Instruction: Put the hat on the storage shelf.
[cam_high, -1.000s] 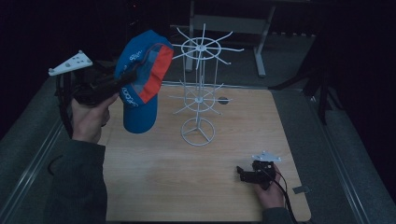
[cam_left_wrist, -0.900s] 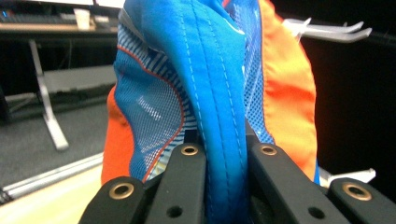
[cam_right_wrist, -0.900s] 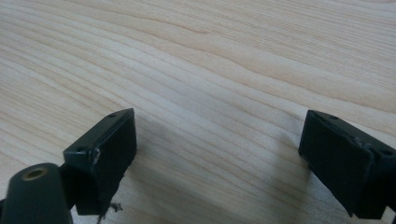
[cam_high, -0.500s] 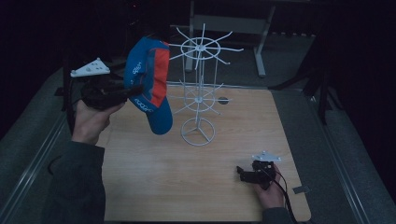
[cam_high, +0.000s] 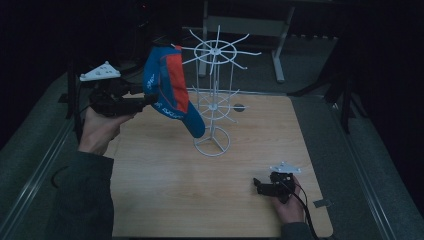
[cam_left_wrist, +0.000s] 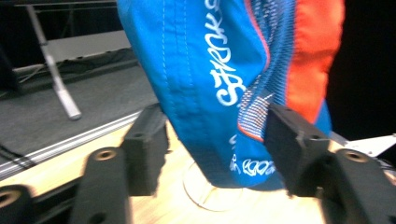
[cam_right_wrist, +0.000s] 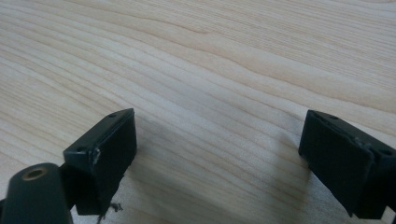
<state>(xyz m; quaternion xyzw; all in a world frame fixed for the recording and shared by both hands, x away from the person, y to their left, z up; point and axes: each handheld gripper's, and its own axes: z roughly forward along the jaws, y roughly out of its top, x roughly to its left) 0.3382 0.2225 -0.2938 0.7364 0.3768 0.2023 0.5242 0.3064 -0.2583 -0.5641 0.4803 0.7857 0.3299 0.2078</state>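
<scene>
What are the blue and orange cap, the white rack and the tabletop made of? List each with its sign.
Blue and orange cap: looks like woven fabric, matte, with visible stitch lines and white lettering.
White wire rack: seems to be thin metal wire with a white coating, though plastic can't be ruled out.
Pale tabletop: wood or wood-look laminate, smooth, with clear grain lines.

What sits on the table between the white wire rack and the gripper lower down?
Nothing: bare wooden table separates white wire rack from right hand-held gripper, per high view.
</scene>
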